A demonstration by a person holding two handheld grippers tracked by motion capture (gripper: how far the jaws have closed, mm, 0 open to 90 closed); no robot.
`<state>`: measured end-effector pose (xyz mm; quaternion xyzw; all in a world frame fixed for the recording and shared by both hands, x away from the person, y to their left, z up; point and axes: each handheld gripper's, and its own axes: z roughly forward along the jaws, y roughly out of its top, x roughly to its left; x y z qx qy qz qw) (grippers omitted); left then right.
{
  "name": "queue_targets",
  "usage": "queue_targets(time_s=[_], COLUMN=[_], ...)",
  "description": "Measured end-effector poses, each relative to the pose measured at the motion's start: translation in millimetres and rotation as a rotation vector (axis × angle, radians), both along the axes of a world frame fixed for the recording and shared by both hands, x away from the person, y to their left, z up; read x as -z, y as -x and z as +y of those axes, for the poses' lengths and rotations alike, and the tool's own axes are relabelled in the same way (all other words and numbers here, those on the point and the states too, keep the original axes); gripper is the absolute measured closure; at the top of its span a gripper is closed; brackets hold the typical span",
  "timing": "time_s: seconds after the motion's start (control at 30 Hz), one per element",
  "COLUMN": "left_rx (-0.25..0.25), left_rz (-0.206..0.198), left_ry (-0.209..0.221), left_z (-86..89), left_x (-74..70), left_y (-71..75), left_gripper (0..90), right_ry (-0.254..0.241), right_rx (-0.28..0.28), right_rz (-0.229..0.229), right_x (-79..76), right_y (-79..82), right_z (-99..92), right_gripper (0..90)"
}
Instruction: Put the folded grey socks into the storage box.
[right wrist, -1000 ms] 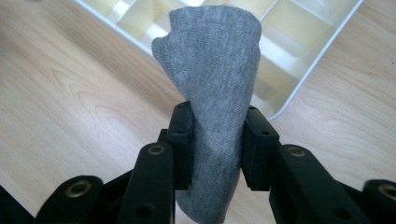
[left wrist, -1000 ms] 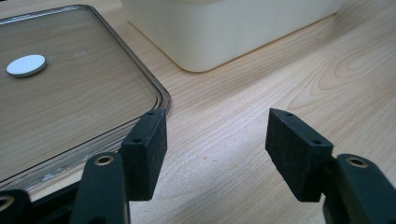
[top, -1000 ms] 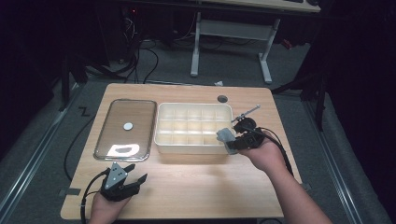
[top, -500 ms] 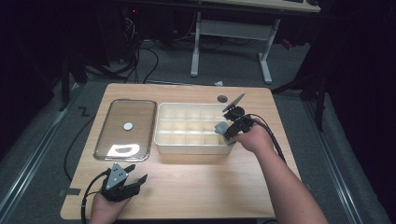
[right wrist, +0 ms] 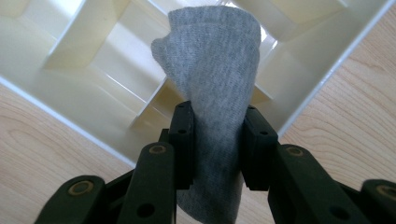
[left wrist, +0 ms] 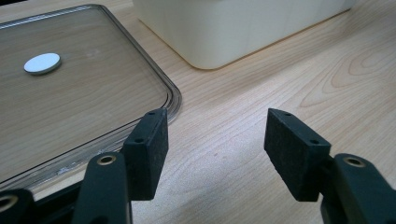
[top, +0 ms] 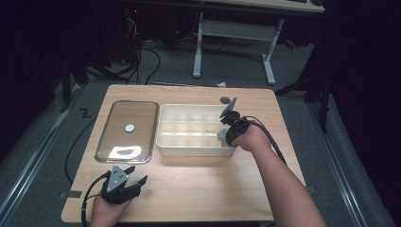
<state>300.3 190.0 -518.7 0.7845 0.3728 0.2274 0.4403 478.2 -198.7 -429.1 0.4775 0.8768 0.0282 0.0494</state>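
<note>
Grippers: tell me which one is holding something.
The right gripper, above the divided bin's right end: its jaws pinch a grey sock. The left gripper, near the clear lid, stands open on nothing.

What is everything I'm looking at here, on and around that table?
Table: one, light wood, centre.
Divided box: one, cream, middle of table.
Clear lid: one, transparent, left of box; white round sticker on it.
Sock: one, grey, clamped in right gripper over box's near right corner.
Dark disc: one, behind box.
Desk frame: one, white, beyond table.
Left gripper: black, open, near table edge.
Right gripper: black, shut on sock.
</note>
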Motion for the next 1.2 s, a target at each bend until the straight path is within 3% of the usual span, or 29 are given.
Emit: queue_targets(time_s=[0.37, 0.47, 0.5, 0.83, 0.93, 0.97, 1.2], left_rx=[0.023, 0.026, 0.030, 0.043, 0.043, 0.043, 0.041], left_rz=[-0.001, -0.002, -0.002, -0.003, -0.003, -0.003, 0.011], left_ry=[0.010, 0.012, 0.014, 0.013, 0.013, 0.014, 0.004], left_z=[-2.1, -2.4, -2.4, -3.2, -3.2, -3.2, -3.4], left_x=[0.9, 0.9, 1.0, 1.4, 1.5, 1.5, 2.7], left_y=[1.2, 1.3, 1.3, 1.7, 1.6, 1.6, 0.5], left_gripper=[40.4, 40.4, 40.4, 40.5, 40.4, 40.4, 40.4], right_ry=[0.030, 0.027, 0.028, 0.018, 0.018, 0.016, 0.023], right_rx=[-0.040, -0.014, -0.034, -0.036, -0.005, -0.035, -0.035], right_rz=[0.016, 0.028, 0.025, 0.028, 0.044, 0.039, 0.041], right_x=[7.7, 10.0, 10.8, 16.8, 19.2, 20.3, 27.2], right_y=[-2.4, -1.6, -2.5, -3.0, -3.0, -4.6, -4.7], right_z=[5.9, 7.9, 7.1, 5.9, 7.6, 6.4, 7.5], right_gripper=[71.4, 71.5, 71.4, 71.5, 71.5, 71.4, 71.5])
